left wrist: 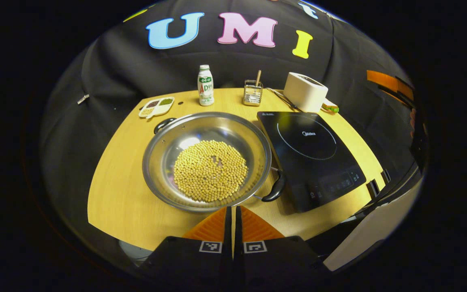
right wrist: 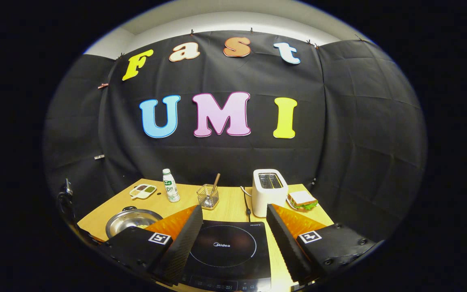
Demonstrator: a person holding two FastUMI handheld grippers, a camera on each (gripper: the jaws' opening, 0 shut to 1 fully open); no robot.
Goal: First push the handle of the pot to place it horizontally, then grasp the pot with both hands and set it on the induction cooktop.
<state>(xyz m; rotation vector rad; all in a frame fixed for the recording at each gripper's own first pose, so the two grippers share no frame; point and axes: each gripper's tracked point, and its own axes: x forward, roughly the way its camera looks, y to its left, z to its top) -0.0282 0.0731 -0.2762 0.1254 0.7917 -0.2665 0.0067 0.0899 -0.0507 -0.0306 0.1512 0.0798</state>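
A steel pot point(left wrist: 207, 162) holding yellow beans sits on the wooden table point(left wrist: 112, 194), just left of the black induction cooktop point(left wrist: 310, 154). Its two black handles lie on a diagonal: one handle point(left wrist: 163, 123) at the far left, the other handle point(left wrist: 275, 188) at the near right, close to the cooktop's edge. My left gripper point(left wrist: 232, 209) is shut on nothing, its tips right at the pot's near rim. In the right gripper view, my right gripper point(right wrist: 233, 217) stands open above the cooktop point(right wrist: 225, 247), with the pot point(right wrist: 130, 221) off to its left.
Along the table's back stand a small bottle point(left wrist: 205, 85), a divided dish of grains point(left wrist: 156, 106), a wire holder with a utensil point(left wrist: 253, 92), a white toaster point(left wrist: 305, 91) with its cord, and a sandwich point(right wrist: 301, 199). The table's front edge is close below my left gripper.
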